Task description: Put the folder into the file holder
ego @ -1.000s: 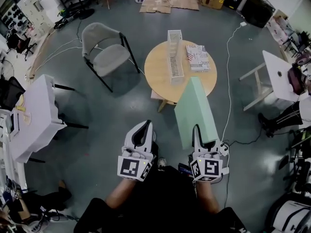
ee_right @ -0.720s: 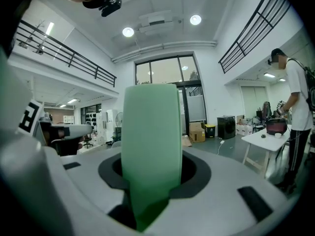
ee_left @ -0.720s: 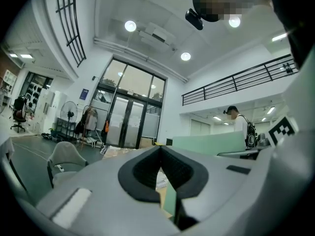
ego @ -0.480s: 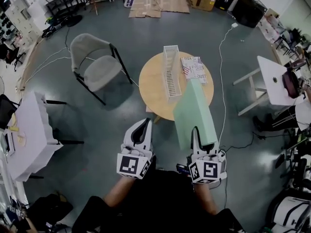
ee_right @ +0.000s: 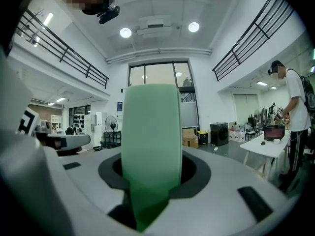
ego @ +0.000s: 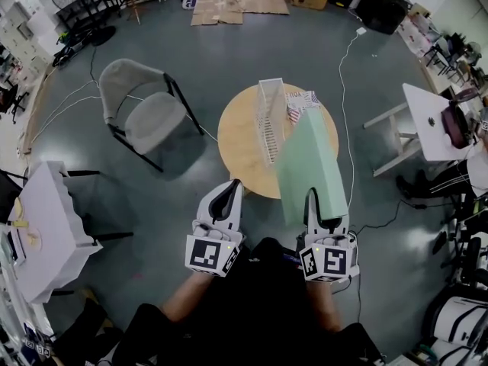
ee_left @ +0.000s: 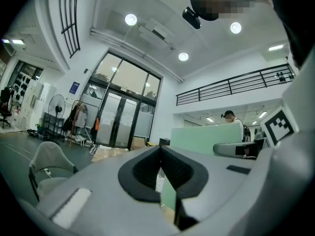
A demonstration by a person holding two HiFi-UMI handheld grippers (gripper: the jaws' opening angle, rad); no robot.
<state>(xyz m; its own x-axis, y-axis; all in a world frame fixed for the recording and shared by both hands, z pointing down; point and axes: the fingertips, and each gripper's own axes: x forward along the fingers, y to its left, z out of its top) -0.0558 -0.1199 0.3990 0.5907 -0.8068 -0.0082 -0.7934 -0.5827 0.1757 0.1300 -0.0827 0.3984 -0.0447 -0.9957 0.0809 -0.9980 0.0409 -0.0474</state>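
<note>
My right gripper [ego: 313, 198] is shut on the near end of a pale green folder [ego: 307, 164]. The folder rises forward over the near right edge of a round wooden table [ego: 240, 139]. In the right gripper view the folder [ee_right: 150, 146] stands upright between the jaws and hides what lies straight ahead. A white wire file holder [ego: 268, 117] lies lengthwise on the table, just left of the folder's far end. My left gripper [ego: 231, 188] is held level beside the right one, shut with nothing in it, short of the table's near edge.
A printed magazine [ego: 301, 100] lies on the table behind the folder. A grey chair [ego: 145, 117] stands left of the table. White tables stand at far left [ego: 46, 219] and at right [ego: 431, 120]. A white cable [ego: 345, 90] runs over the floor. A person [ee_right: 294, 114] stands at right.
The table and file holder have come nearer in the head view. The folder's far end now reaches over the table and covers part of the magazine. Both grippers keep their hold and spacing.
</note>
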